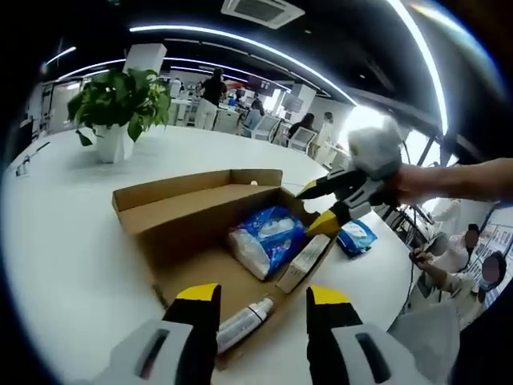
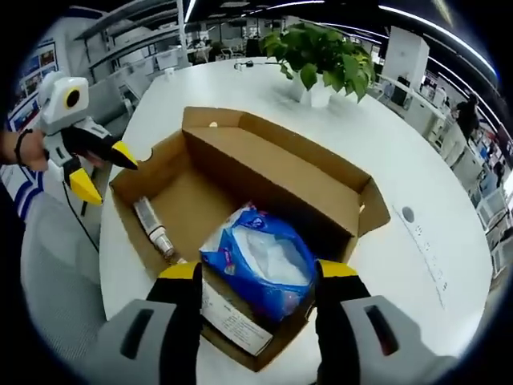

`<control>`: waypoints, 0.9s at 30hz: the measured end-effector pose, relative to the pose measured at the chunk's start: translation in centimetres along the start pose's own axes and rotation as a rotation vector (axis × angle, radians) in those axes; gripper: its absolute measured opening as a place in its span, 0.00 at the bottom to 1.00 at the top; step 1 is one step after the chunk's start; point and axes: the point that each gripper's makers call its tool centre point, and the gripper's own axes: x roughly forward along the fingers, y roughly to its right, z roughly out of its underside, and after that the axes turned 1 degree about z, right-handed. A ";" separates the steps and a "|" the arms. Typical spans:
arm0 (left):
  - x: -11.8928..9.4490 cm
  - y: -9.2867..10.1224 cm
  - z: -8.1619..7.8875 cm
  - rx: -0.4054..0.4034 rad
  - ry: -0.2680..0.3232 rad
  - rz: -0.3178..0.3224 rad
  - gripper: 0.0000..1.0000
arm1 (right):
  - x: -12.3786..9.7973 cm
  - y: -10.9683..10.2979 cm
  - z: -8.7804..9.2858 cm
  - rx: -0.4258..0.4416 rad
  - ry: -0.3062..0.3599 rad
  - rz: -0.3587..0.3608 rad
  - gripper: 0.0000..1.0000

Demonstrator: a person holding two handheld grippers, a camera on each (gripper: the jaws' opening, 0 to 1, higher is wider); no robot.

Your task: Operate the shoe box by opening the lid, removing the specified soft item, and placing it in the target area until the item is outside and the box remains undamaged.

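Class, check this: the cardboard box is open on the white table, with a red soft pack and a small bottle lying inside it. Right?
Not quite: the soft pack is blue and white, not red, as the right gripper view shows. The rest holds: the cardboard box is open on the white table, and the small bottle lies inside.

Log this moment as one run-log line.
open brown cardboard shoe box | blue-white soft plastic pack inside | right gripper open above pack | left gripper open, empty

Matt cardboard box [image 2: 264,172], glossy plastic pack [image 2: 260,261]
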 end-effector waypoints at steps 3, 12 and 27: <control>0.3 0.2 0.3 0.003 -0.012 0.003 0.43 | 0.8 0.1 -0.3 -0.034 -0.025 -0.024 0.57; 0.7 0.5 -0.4 -0.005 -0.001 0.006 0.44 | 4.0 -0.5 0.3 -0.100 -0.109 -0.101 0.61; 0.8 -1.1 0.0 -0.026 -0.009 -0.013 0.43 | 7.6 -1.8 2.0 -0.237 -0.249 -0.196 0.65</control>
